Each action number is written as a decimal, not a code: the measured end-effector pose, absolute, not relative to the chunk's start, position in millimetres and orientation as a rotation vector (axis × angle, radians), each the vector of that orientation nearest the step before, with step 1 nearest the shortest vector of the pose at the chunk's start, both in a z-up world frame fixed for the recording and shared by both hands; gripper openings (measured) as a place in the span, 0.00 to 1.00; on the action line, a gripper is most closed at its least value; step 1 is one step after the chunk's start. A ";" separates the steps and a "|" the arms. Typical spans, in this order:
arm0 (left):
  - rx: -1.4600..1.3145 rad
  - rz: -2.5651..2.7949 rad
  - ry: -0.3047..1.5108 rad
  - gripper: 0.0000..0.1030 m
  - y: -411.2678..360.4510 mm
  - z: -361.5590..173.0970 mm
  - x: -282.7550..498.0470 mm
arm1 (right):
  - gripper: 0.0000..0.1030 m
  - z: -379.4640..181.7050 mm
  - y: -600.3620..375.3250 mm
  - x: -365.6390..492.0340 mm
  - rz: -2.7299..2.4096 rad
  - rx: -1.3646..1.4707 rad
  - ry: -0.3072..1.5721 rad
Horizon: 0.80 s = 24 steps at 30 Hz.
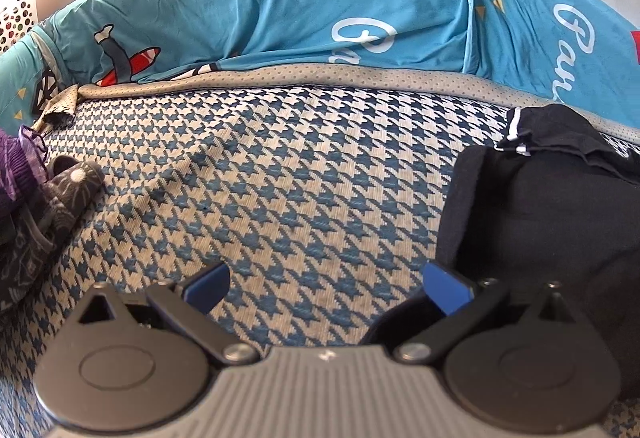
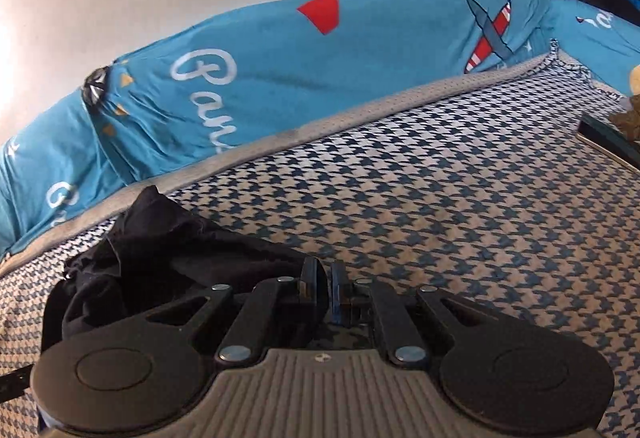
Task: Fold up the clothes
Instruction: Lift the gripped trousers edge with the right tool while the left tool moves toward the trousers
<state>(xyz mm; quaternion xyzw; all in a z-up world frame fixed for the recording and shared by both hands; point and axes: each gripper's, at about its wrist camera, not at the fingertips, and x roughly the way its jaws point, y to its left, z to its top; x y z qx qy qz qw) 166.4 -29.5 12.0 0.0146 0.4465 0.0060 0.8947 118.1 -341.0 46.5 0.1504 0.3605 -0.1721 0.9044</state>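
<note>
The left gripper [image 1: 326,288] hangs open, empty, over the houndstooth mat [image 1: 280,177]. The right gripper [image 2: 325,284] is closed on nothing. I'd reopen it and pinch a clean edge of the black garment [image 2: 160,246] at 10 o'clock.

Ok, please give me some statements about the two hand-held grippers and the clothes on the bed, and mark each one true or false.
1. The left hand-held gripper is open with nothing between its blue pads. True.
2. The right hand-held gripper stands wide open. False: its jaws are nearly together, and no cloth shows in the narrow gap.
3. The black garment lies crumpled on the houndstooth cover. True.
4. The bedding along the far edge is plain red. False: it is blue with white lettering and airplane prints.
5. A dark patterned garment lies at the left edge of the left wrist view. True.
</note>
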 end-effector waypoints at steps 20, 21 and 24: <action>-0.038 -0.029 0.919 1.00 -34.9 13.6 167.4 | 0.32 55.4 -289.8 118.7 0.068 0.338 0.712; -0.041 -0.021 0.920 1.00 -33.4 13.1 167.6 | 0.33 55.5 -283.2 116.5 0.092 0.315 0.708; -0.043 -0.012 0.918 1.00 -32.1 12.8 167.6 | 0.43 51.1 -267.2 112.6 0.143 0.251 0.725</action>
